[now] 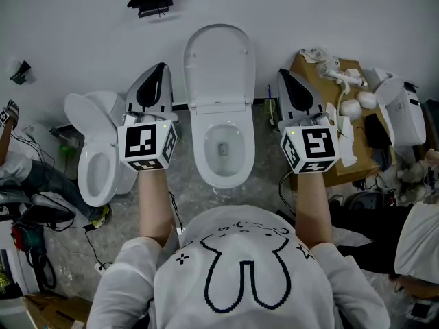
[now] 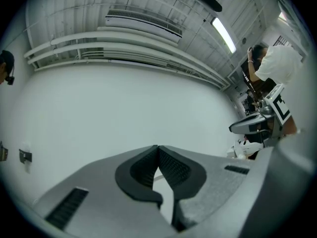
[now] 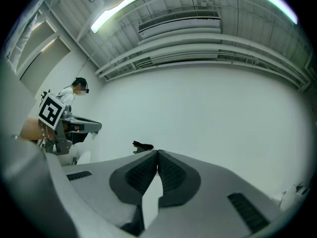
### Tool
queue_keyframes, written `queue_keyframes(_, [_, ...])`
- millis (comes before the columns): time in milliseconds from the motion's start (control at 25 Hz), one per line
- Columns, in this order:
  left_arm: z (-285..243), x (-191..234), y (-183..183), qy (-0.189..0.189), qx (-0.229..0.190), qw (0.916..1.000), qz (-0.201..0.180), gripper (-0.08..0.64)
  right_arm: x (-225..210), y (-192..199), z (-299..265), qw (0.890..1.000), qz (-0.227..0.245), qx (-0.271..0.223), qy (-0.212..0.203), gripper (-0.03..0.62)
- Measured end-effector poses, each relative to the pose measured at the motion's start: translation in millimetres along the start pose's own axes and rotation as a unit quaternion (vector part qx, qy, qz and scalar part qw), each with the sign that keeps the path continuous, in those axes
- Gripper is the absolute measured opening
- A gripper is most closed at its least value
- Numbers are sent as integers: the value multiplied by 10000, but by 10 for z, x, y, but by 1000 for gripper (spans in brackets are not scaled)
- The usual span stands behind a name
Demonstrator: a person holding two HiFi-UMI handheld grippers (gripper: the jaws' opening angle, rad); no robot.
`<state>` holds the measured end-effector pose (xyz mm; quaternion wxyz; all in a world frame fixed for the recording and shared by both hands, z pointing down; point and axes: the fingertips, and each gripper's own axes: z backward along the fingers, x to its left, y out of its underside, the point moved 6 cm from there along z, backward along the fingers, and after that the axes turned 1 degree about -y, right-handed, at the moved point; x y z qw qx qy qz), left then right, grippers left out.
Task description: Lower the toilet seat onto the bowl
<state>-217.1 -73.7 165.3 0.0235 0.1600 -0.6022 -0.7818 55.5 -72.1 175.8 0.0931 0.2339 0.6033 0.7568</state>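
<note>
In the head view the toilet bowl sits at centre frame. Its toilet seat is raised against the wall at upper centre. The left claw and right claw flank the seat without touching it, each with its jaws pressed together on nothing.

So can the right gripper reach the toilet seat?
Probably yes. The right gripper, shut and empty, is up beside the raised seat, and nothing shows between them in the head view.
</note>
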Motion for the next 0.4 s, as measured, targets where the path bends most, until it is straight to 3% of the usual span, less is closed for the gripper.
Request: queue_keyframes(400, [22,-21,-49,-18,-35,10000,-80,9,-27,25,63,10000,19,27,-10,28])
